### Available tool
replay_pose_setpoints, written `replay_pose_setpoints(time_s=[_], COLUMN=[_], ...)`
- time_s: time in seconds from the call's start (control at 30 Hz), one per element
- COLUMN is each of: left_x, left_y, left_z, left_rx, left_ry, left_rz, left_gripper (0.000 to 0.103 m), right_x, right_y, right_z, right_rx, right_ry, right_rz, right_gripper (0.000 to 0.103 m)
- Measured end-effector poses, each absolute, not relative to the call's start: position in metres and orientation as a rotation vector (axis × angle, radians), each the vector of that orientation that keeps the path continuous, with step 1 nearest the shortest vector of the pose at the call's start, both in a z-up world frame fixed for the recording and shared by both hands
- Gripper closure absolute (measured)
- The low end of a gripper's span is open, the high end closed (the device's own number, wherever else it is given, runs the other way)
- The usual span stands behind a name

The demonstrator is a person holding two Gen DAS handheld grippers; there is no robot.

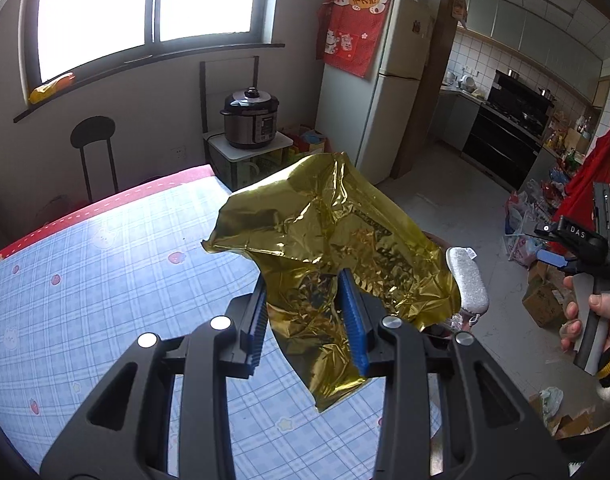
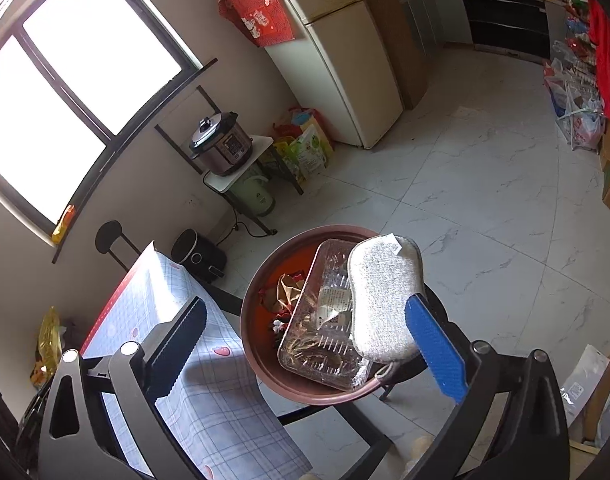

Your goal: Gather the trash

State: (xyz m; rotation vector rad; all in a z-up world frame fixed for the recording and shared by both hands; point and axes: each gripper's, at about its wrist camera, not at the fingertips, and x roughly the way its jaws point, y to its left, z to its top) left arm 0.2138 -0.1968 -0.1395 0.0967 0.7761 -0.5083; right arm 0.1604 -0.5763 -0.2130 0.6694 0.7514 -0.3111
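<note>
Foil bag (image 1: 329, 248), gold and crumpled, sits clamped between the 2 blue pads of our left gripper (image 1: 305, 316), held above the near corner of the checked tablecloth (image 1: 105, 280). Our right gripper (image 2: 305, 344) has its jaws wide apart with nothing between them; in the left wrist view a hand (image 1: 597, 320) grips its handle off to the right. Landmark: round brown bin (image 2: 265, 372), standing just beside the table's corner. Inside the bin we see a clear plastic tray (image 2: 321, 328) leaning on the rim, a grey sponge (image 2: 381, 300) lying on top of the tray, and crumpled wrappers (image 2: 285, 292) beside them at the bottom. Right gripper hangs over the bin.
</note>
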Motion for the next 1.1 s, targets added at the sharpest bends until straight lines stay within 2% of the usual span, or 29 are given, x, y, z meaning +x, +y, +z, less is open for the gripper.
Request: replay_pose_setpoints(time_s=[0.53,0.57,0.6,0.67,0.83,1.1], left_x=[0.269,0.269,0.269,0.266,0.260,0.248], left_y=[-0.375,-0.385,-0.393,-0.403,-0.394,-0.326], left_z=[-0.172,-0.173,-0.172,-0.169,-0.155,-0.115], left_rx=[0.223,0.222,0.215,0.221,0.200,0.138], left_ry=[0.815,0.814,0.803,0.765,0.756,0.722], left_rz=[-0.746,-0.767,-0.792,-0.814,-0.814,-0.749], left_gripper=[0.065,0.061,0.041,0.017,0.017,0.006], right_x=[0.070,0.066,0.061,0.056,0.052,0.069], right_y=[-0.620,-0.623,-0.625,-0.629,-0.623,-0.583], right_z=[-0.201,-0.203,-0.204,-0.205,-0.196,-0.151], right_rx=[0.681,0.688,0.692,0.699,0.672,0.475], right_ry=[0.714,0.712,0.711,0.709,0.706,0.730], right_rz=[-0.461,-0.472,-0.483,-0.498,-0.516,-0.485], right_gripper=[0.005,0.005,0.005,0.005,0.005,0.005])
